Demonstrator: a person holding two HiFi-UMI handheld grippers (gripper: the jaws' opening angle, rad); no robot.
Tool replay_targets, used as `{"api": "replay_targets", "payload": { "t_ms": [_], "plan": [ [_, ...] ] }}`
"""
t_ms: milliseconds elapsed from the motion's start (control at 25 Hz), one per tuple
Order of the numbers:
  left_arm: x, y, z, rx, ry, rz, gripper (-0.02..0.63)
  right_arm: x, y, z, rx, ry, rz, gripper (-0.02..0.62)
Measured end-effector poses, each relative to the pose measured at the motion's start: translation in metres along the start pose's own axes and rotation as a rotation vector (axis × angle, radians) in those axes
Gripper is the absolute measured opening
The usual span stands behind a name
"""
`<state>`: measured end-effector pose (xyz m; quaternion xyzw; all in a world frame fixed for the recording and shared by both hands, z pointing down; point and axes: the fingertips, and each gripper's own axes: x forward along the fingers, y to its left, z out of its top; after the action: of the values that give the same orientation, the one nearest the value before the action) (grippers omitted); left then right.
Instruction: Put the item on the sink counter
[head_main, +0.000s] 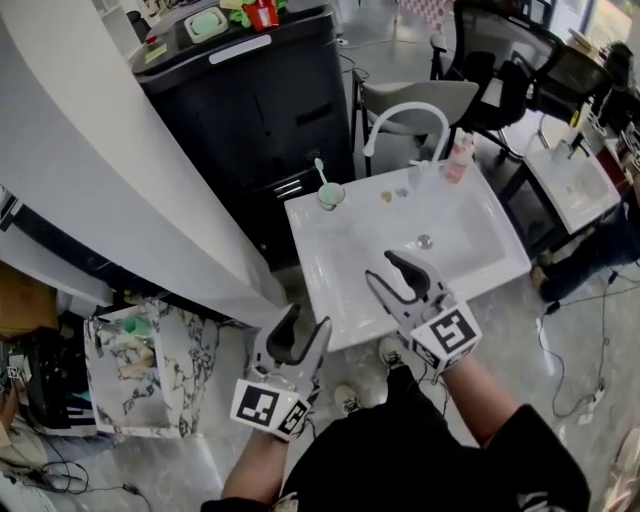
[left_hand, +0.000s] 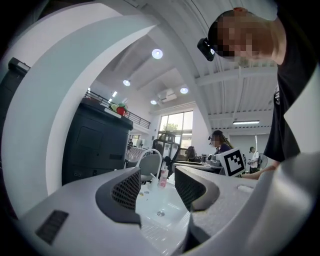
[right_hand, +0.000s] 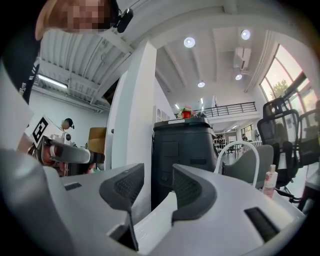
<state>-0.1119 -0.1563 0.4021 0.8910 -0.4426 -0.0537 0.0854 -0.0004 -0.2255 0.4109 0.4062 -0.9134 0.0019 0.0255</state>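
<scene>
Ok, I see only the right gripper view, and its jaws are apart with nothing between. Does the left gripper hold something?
Observer: No. The left gripper view shows the left gripper with jaws apart and empty.
Operator: Is anything standing on the left side of the sink counter?
Observer: Yes. In the head view a pale green cup with a toothbrush stands at its back left corner.
Operator: Where is the right gripper over the sink?
Observer: The head view shows it above the front of the basin, near the drain.
</scene>
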Motion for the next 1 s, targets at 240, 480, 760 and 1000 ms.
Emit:
{"api": "replay_targets", "payload": {
  "t_ms": [240, 480, 760, 1000],
  "plan": [
    [-0.013, -0.016, -0.003, -0.004, 0.014, -0.066, 0.196, -0.029, 0.022, 0.004, 0.024, 0.0, -0.044, 0.176],
    [-0.015, -0.026, -0.007, -0.02, 0.022, -0.094, 0.196, -0.044, 0.032, 0.012, -0.011, -0.025, -0.037, 0.176],
    [-0.004, -0.049, -0.007, -0.017, 0.017, -0.083, 0.196, -0.065, 0.03, 0.017, 0.045, -0.003, -0.023, 0.178],
    [-0.009, -0.081, 0.001, 0.006, -0.013, 0.018, 0.196, -0.088, 0.033, 0.025, 0.021, -0.066, 0.108, 0.176]
  ]
}}
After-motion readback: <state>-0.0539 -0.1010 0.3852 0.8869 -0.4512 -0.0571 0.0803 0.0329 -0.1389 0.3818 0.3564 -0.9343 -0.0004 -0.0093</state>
